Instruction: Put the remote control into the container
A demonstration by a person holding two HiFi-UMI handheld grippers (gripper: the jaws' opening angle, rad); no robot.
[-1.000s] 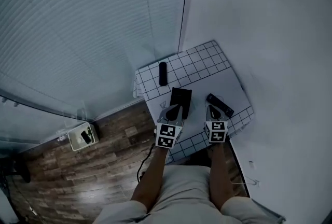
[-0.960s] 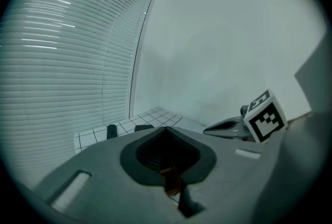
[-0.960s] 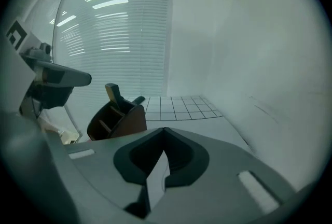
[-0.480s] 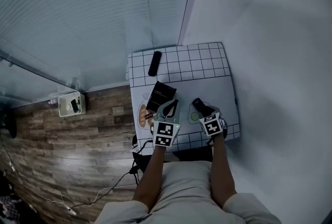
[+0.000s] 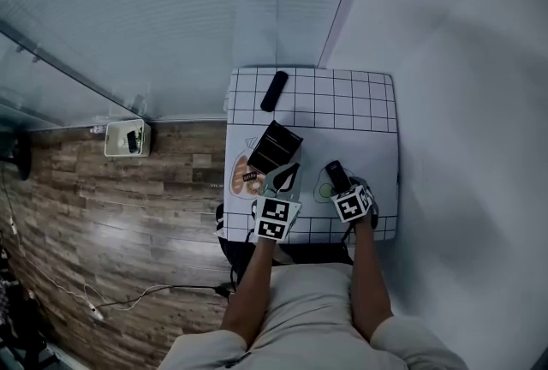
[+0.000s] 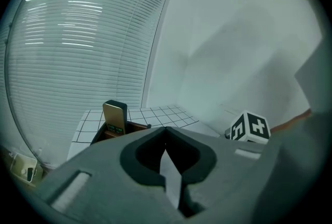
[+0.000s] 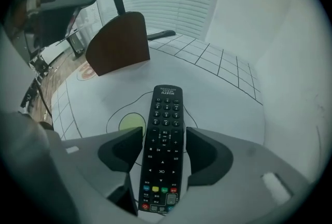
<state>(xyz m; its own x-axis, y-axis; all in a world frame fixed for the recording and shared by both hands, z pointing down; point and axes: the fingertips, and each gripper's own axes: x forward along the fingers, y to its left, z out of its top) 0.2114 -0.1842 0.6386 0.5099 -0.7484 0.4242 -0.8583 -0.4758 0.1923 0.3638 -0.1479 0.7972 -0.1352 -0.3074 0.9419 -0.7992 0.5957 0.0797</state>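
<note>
A black remote control (image 7: pixel 162 140) lies flat on the white mat, its buttons up, over a drawn egg shape. My right gripper (image 7: pixel 163 137) points steeply down over it; its jaws have just been opening and now stand one on each side of the remote, with a narrow gap at either side. In the head view the remote (image 5: pixel 336 175) shows just ahead of that right gripper (image 5: pixel 342 185). The dark brown container (image 5: pixel 274 147) stands left of it, with a slim tan object (image 6: pixel 115 116) upright inside. My left gripper (image 5: pixel 288 178) is shut and empty beside the container (image 6: pixel 111 132).
A second black remote (image 5: pixel 274 90) lies at the table's far edge on the grid-lined mat (image 5: pixel 360 98). Blinds and a white wall close in the far side. A wooden floor with a small white box (image 5: pixel 127 138) and cables is to the left.
My right gripper has come down over the near end of the remote, and its jaws have opened around it. The left gripper has edged closer to the container. The head camera's view has shifted.
</note>
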